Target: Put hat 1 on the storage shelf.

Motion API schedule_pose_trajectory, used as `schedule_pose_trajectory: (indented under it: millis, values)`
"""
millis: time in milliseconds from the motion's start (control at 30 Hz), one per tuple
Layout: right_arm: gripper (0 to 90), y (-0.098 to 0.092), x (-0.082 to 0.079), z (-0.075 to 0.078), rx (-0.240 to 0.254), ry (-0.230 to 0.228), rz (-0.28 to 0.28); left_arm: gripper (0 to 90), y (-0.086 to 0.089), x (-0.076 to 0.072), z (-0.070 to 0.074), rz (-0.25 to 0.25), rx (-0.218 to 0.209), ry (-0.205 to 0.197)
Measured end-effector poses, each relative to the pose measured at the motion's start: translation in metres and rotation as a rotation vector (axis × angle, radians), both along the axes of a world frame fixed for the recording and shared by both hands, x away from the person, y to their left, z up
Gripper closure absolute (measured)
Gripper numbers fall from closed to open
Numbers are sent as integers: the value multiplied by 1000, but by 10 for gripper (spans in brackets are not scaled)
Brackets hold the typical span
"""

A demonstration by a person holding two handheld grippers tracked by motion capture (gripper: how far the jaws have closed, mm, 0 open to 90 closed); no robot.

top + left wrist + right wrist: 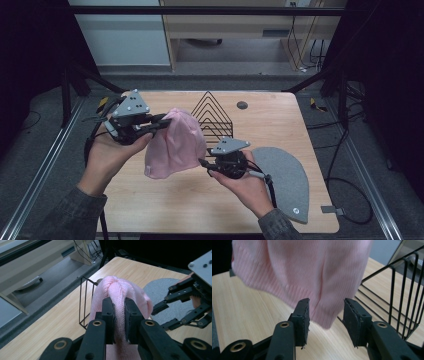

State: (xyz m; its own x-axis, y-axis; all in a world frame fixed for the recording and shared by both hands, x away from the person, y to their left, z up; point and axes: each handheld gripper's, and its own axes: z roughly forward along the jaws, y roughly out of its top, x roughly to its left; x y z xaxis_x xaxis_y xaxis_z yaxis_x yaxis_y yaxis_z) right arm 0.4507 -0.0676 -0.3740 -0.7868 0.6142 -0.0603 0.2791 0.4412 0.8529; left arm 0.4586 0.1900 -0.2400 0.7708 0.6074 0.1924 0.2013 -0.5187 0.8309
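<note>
Dark floor and black frame rails surround a pale wooden bench [165, 200], beyond which stand a light cabinet and trailing cables. Near the far middle of the bench stands a black wire rack [212, 117] with triangular dividers; a grey felt mat [287, 175], shaped like a half disc, lies flat at the near right.

My left claw [162, 121] is pressed together on a pink knit hat [175, 145], pinching a gathered fold of the fabric. In the left gripper view the bunched knit [120, 302] is squeezed between my two black pads [108, 315], and the rest of the hat bulges beyond them. Held this way, the hat hangs in the air above the middle of the bench, just in front of the wire rack, with its ribbed hem drooping toward the near side.

My right claw [202, 162] sits at the hat's lower right edge, over the bench between the hat and the felt mat. Its jaws are spread and press on nothing: in the right gripper view, the pink hem [322, 312] hangs down beyond the gap between them, and I cannot tell whether it reaches in between the pads. Through that same view, the rack's wires [397, 300] rise at the right, and bare bench wood lies below the hat.

Each claw rests in one of my hands, sleeves entering from the near edge.
</note>
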Motion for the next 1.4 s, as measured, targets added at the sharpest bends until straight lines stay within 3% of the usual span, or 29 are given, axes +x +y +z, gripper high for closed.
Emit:
schedule_pose_trajectory:
  millis: [300, 400, 433, 467, 500, 533, 633, 667, 733, 833, 867, 1100, 1400]
  values:
    - [484, 8, 12, 13, 33, 17, -3, 806, -12, -4, 1, -64, -25, 21]
    - [564, 11, 17, 17, 40, 17, 6, 806, -14, -6, 3, -78, -31, 25]
    - [610, 12, 18, 18, 35, 16, 11, 806, -15, -7, 3, -76, -29, 24]
    - [728, 14, 19, 19, 29, 27, 31, 806, -15, -7, 3, -78, -24, 20]
    - [728, 14, 19, 19, 29, 27, 31, 806, -15, -6, 3, -73, -23, 20]
    - [784, 14, 20, 20, 28, 30, 44, 805, -14, -6, 3, -66, -15, 15]
    - [808, 8, 21, 28, 10, 34, 61, 799, -7, 2, 3, -32, 15, 5]
    - [810, 5, 22, 32, 12, 36, 61, 797, -1, 10, 3, -7, 42, -8]
    - [814, -2, 24, 43, 16, 37, 70, 794, 1, 15, 4, 2, 48, -7]
    - [819, -8, 27, 55, 13, 28, 71, 792, 6, 25, 9, 12, 28, -16]
    - [820, -13, 30, 67, 22, 22, 67, 788, 6, 31, 14, 16, 11, -23]
    - [820, -23, 45, 99, 25, -3, 54, 788, 4, 42, 32, 33, -37, -51]
    - [820, -24, 61, 116, -7, -19, 34, 788, 0, 54, 41, 36, -67, -56]
